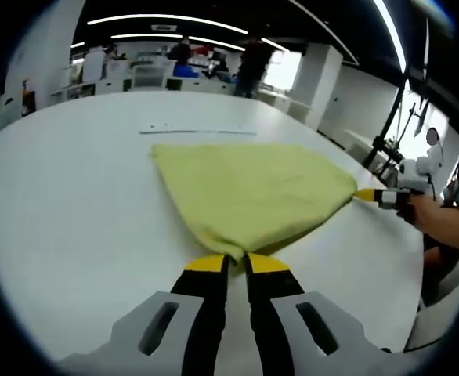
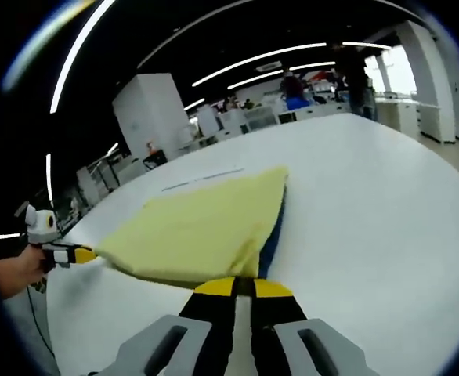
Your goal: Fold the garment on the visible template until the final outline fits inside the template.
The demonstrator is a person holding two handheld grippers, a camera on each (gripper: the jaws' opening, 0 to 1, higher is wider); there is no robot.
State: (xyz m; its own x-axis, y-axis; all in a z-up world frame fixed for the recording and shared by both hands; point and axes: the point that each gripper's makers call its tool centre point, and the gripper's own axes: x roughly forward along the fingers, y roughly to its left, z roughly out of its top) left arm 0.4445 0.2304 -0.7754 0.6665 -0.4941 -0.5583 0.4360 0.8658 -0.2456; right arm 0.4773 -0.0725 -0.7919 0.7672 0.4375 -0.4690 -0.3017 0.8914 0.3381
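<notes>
While the yellow terry-cloth garment [image 1: 253,192] stretches away across the white worktop [image 1: 81,196], the left gripper view shows the left gripper [image 1: 236,261] clamped on the cloth's near corner, its yellow-tipped jaws drawn nearly together with the fabric pinched between them. The cloth fans out directly ahead of this gripper, and the right gripper [image 1: 368,194] grips the opposite corner at the far right, held by a person's hand [image 1: 425,211]. The taut edge between the two corners runs from the near jaws out to the right. A thin pale strip [image 1: 198,129] lies on the worktop just beyond the cloth; whether it belongs to the template cannot be told.

In the right gripper view, the right gripper [image 2: 243,287] is likewise closed on a corner of the garment [image 2: 198,231], which spreads forward and leftward, partly lifted, with a blue underside [image 2: 270,235] showing along its right edge. The left gripper [image 2: 82,254] holds the far corner at the left. Both grippers sit at the ends of one edge, so the coming fold likely depends on carrying that edge together across the cloth.
</notes>
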